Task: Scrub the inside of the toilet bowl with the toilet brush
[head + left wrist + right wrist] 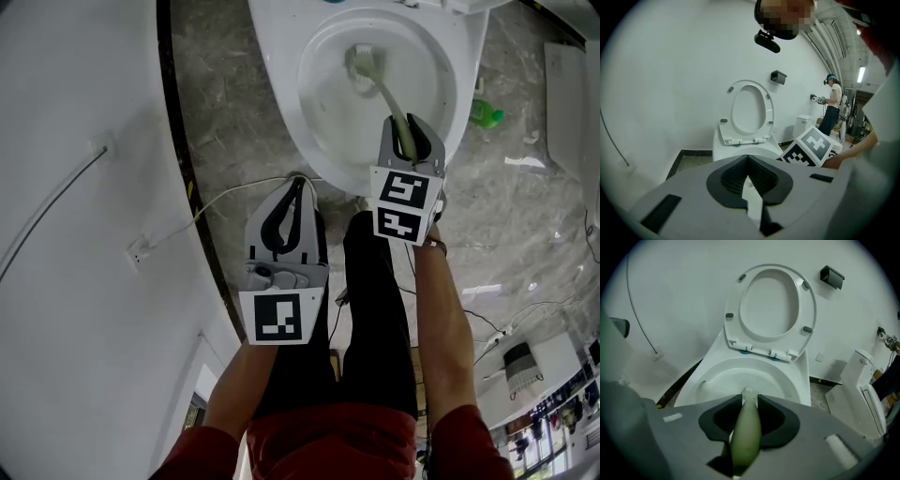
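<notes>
The white toilet bowl lies below me with its seat and lid raised. A toilet brush with a pale green handle reaches into the bowl, its head against the inner far-left wall above the water. My right gripper is shut on the handle over the bowl's near rim, and the brush tip shows just past the jaws. My left gripper hovers beside the bowl's left front, shut with nothing in it.
A white wall with a black baseboard runs along the left. A white cable crosses the marble floor. A green object lies right of the toilet. Another toilet stands to the right. A person stands far off.
</notes>
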Demonstrator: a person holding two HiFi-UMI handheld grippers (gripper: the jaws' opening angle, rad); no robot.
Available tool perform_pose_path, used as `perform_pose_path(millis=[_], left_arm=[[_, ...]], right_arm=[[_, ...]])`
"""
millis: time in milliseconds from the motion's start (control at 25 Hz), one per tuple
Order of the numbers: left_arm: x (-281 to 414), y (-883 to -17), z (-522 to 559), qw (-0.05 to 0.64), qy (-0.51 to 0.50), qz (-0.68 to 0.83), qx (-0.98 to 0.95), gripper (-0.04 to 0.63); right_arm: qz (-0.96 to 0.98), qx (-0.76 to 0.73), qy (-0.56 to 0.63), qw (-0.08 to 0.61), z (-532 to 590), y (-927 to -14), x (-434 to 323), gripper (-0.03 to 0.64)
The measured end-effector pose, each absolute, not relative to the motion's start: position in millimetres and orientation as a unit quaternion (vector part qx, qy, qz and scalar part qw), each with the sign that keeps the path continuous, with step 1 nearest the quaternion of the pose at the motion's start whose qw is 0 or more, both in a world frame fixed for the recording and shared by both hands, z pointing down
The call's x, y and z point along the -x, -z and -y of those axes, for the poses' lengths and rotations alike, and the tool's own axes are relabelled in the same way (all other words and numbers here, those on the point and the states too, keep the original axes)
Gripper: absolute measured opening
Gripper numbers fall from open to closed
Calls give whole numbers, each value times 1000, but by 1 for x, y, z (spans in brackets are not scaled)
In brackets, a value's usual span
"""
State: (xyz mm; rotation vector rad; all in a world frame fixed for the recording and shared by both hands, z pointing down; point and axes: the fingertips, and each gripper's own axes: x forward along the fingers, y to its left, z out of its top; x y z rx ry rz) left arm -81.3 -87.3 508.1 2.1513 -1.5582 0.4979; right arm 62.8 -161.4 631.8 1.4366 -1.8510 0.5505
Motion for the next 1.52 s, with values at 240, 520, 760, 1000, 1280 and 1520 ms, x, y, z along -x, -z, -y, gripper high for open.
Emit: perform_pose_path(millis=[240, 520, 760, 1000, 1280, 1520], left_arm=[[88, -509, 87, 224, -179, 568, -771, 6], [88, -508, 91, 222, -174, 569, -772, 6], [83, -511, 89, 225, -179, 564, -774, 6], [77, -511, 89, 225, -180, 561, -776, 6], [70, -507, 98, 219, -175, 558, -781, 6], [62, -502, 96, 215, -174, 552, -786, 6]], right_arm=[[759, -530, -180, 333, 157, -580, -31, 114], [764, -520, -183, 334, 155, -584, -23, 114], [731, -529, -222, 370, 176, -640, -36, 115], [717, -569, -266, 304, 177, -600, -67, 115], [687, -609, -278, 283, 172, -575, -113, 115], [636, -614, -405, 233, 181, -634, -124, 115]])
